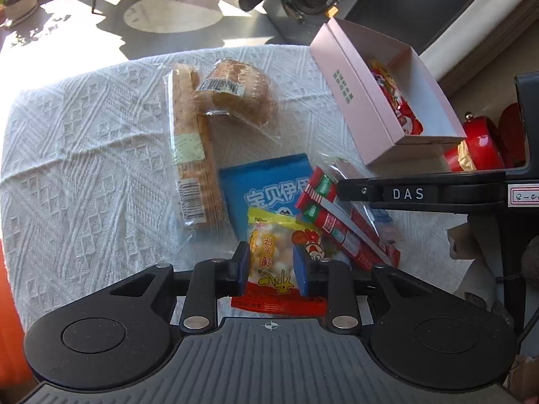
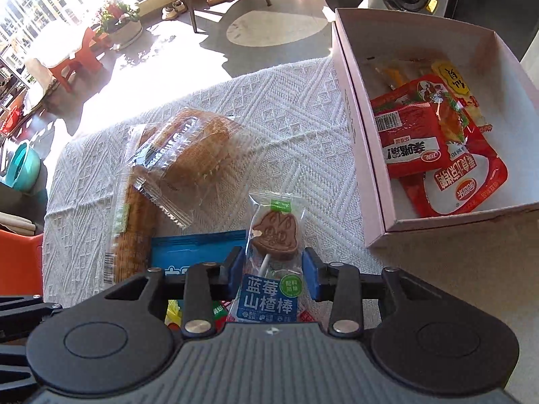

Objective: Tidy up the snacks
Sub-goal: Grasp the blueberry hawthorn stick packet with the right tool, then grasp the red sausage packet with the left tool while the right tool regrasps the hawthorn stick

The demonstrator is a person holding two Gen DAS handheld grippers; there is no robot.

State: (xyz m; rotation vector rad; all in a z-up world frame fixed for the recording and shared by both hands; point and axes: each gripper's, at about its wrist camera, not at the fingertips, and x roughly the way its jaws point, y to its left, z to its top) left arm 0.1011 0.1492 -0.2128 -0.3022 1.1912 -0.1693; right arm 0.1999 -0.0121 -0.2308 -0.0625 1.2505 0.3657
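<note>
My left gripper is shut on a yellow and red snack bag and holds it over the pile on the white tablecloth. My right gripper is shut on a clear-wrapped hawthorn lollipop and holds it above the cloth, left of the pink box. The box holds several red and yellow packets. It also shows in the left wrist view. On the cloth lie a blue bag, red stick packs, a long cracker pack and a wrapped bread.
The right gripper's black arm reaches across the right side of the left wrist view. A red object stands beyond the box. Past the table's far edge are a sunlit floor, an orange stool and flower pots.
</note>
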